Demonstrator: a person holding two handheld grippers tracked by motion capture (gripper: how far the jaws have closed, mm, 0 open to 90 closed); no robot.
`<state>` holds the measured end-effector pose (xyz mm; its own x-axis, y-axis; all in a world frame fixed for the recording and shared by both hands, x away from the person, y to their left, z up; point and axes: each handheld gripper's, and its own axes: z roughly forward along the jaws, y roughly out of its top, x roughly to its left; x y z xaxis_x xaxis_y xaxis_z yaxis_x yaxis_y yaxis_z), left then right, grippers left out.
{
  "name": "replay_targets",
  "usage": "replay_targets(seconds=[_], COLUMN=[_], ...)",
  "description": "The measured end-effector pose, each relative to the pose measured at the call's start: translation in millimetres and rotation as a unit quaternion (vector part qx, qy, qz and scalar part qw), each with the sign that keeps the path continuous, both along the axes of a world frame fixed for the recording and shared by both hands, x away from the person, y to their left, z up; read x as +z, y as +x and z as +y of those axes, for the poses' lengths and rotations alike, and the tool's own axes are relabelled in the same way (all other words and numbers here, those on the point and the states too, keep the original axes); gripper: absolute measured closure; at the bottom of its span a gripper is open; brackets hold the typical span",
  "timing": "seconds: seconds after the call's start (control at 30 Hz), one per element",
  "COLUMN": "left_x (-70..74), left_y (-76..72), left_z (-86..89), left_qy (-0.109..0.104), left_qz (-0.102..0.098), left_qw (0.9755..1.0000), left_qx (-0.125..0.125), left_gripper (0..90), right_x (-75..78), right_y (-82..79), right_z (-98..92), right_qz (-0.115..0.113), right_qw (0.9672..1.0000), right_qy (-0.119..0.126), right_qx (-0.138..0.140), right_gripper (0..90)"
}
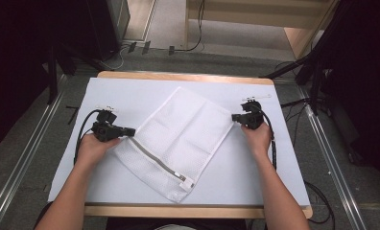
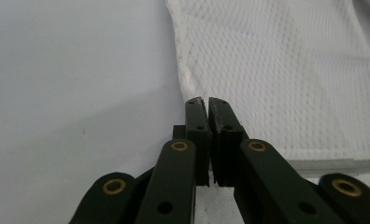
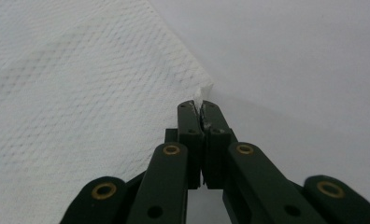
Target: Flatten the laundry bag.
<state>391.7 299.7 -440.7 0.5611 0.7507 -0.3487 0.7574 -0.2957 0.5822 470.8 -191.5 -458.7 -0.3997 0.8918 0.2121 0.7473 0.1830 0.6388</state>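
A white mesh laundry bag (image 1: pixel 178 134) lies flat and slanted on the white table cover (image 1: pixel 255 177), its grey zipper (image 1: pixel 155 159) running along the near left side. My left gripper (image 1: pixel 133 130) is shut on the bag's left corner by the zipper end. In the left gripper view the closed jaws (image 2: pixel 206 100) meet the edge of the mesh (image 2: pixel 276 70). My right gripper (image 1: pixel 233 117) is shut on the bag's right corner. In the right gripper view a tip of white fabric (image 3: pixel 202 92) pokes out above the closed jaws (image 3: pixel 198 105), and the mesh (image 3: pixel 80 93) spreads to the left.
The wooden table edge (image 1: pixel 178 211) shows at the front and back of the cover. Black cables (image 1: pixel 274 143) trail from both grippers. Metal rails (image 1: pixel 25 153) run along the floor on either side, and dark stands (image 1: pixel 313 72) sit beyond the far right corner.
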Motion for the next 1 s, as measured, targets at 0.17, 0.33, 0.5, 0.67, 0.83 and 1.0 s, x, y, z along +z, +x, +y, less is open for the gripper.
replay_targets(seconds=[0.17, 0.33, 0.5, 0.67, 0.83, 1.0], left_x=[1.5, 2.5, -4.7, -0.5, 8.1, 8.4], left_y=[-20.6, -40.6, -54.3, -54.2, -46.9, -32.6], left_z=[-2.2, -5.5, -9.2, -3.1, 2.5, -1.7], left_qy=[-0.009, -0.011, -0.002, 0.0, -0.013, -0.01], left_qz=[-0.001, 0.001, 0.013, 0.003, -0.017, -0.017], left_qw=[1.0, 0.9999, 0.9999, 1.0, 0.9996, 0.9996], left_qx=[0.0, 0.0, -0.008, -0.003, 0.019, 0.018], left_gripper=[88.5, 88.4, 88.0, 80.0, 67.6, 65.0], right_x=[3.9, 4.1, 1.7, -1.6, 6.3, 14.0], right_y=[14.7, 28.3, 40.9, 43.2, 34.8, 13.6], right_z=[8.9, 17.3, 26.5, 32.3, 23.7, 18.0], right_qz=[-0.006, -0.011, -0.002, -0.006, -0.012, -0.018], right_qw=[0.9999, 0.9998, 0.9997, 0.9994, 0.9995, 0.9992], right_qy=[-0.008, -0.004, -0.008, -0.016, 0.002, 0.01], right_qx=[0.012, 0.016, 0.023, 0.03, 0.03, 0.036], right_gripper=[90.0, 90.0, 90.0, 83.1, 71.6, 66.1])
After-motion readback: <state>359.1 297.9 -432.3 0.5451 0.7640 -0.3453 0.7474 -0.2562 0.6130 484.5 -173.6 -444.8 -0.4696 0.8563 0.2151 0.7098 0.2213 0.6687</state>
